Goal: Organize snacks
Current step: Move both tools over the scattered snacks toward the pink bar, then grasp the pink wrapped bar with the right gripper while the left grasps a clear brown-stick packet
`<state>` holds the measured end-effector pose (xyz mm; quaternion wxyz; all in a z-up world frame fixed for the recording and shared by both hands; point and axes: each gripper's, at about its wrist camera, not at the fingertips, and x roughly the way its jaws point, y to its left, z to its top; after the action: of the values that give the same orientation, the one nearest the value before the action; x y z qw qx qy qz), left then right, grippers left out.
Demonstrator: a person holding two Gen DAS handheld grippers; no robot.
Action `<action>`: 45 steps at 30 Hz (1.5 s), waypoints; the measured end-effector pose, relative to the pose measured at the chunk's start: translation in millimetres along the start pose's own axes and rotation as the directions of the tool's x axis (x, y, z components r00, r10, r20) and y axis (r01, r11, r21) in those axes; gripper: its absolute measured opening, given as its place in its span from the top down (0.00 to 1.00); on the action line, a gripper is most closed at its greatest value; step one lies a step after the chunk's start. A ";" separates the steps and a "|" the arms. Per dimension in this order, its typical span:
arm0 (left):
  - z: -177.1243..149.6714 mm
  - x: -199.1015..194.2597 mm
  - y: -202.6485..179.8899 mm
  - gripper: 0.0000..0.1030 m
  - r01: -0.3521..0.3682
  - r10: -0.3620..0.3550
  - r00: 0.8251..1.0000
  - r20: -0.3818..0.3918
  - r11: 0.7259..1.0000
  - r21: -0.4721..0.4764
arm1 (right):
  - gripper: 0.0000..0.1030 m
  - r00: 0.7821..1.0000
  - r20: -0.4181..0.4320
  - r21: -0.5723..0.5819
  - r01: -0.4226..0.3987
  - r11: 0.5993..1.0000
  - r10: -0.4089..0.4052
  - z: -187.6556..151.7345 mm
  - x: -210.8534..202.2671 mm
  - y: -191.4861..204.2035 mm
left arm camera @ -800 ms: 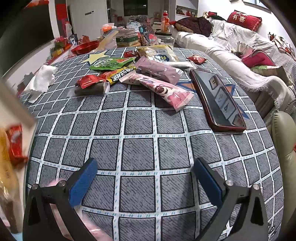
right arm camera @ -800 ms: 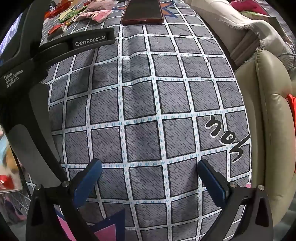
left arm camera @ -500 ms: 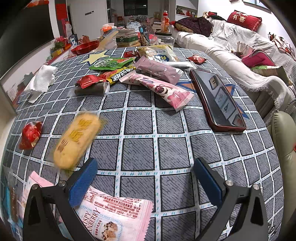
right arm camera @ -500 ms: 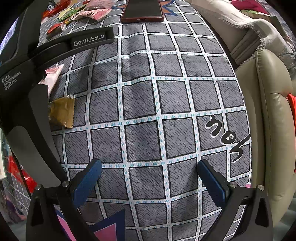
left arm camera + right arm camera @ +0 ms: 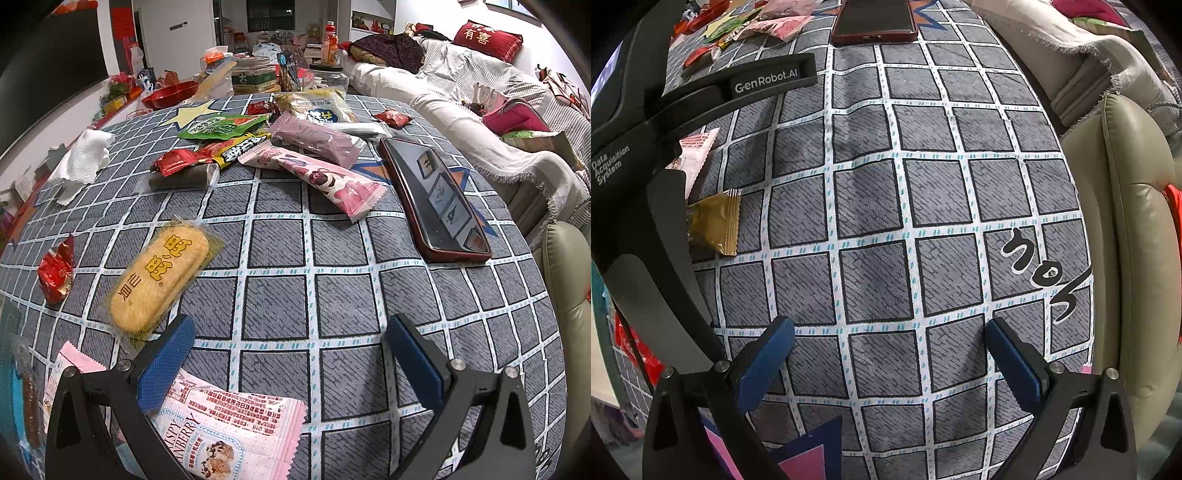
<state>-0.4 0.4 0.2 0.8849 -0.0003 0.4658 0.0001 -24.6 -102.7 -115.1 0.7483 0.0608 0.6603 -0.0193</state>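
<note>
On the table (image 5: pixel 280 295), snacks lie scattered; both the left gripper (image 5: pixel 291 347) and right gripper (image 5: pixel 890 350) hover with jaws wide, empty. Sorting has barely begun. Next: close on the nearby yellow rice cracker (image 5: pixel 159 280).

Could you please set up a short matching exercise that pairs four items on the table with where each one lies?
Column 1:
1. yellow rice cracker
2. phone
3. white tissue
4. pink cranberry packet

Column 2:
A. far left part of the tablecloth
B. right side of the table, near the sofa
C. partly under the left claw
D. beside the small red wrapped sweet

Pairs: 1-D, 2-B, 3-A, 4-C
</note>
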 end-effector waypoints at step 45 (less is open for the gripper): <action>-40.9 -57.5 195.1 0.00 0.086 -0.104 0.913 -0.395 0.994 -0.064 | 0.00 0.967 -0.162 -0.202 -0.230 0.952 0.199 -33.2 -77.6 70.3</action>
<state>-66.8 195.4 24.4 0.7704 -0.0430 0.6353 -0.0326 -59.5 -33.2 -37.7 0.7000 0.0507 0.6986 0.1393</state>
